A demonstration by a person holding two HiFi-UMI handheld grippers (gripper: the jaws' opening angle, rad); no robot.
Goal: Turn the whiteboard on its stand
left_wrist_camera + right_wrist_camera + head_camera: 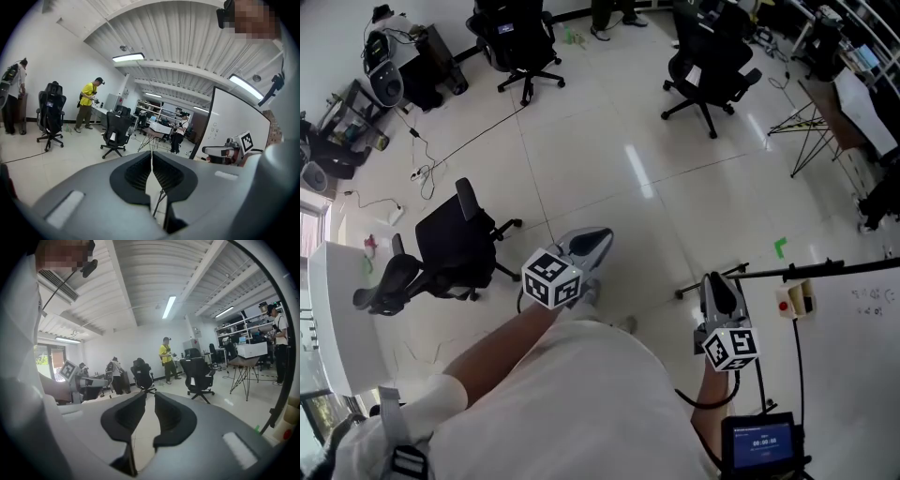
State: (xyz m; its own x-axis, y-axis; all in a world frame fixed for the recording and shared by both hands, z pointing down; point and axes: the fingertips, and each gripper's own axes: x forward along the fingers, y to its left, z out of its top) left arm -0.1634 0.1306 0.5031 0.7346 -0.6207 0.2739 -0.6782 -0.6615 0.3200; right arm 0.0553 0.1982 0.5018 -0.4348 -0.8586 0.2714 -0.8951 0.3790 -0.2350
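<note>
Glossy tile floor point(609, 169), office chairs point(710, 61), whiteboard point(853, 375); left claw point(151, 154) together, right claw point(150, 398) slightly apart.

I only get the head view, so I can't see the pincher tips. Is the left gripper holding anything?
Observer: No. In the left gripper view, the left gripper has its jaws together, with nothing between them.
Operator: And the right one?
Observer: The right gripper has its jaws slightly apart, and it's empty too.
Operator: Anybody else around?
Observer: Yes, a person in a yellow shirt stands beyond a black office chair.
</note>
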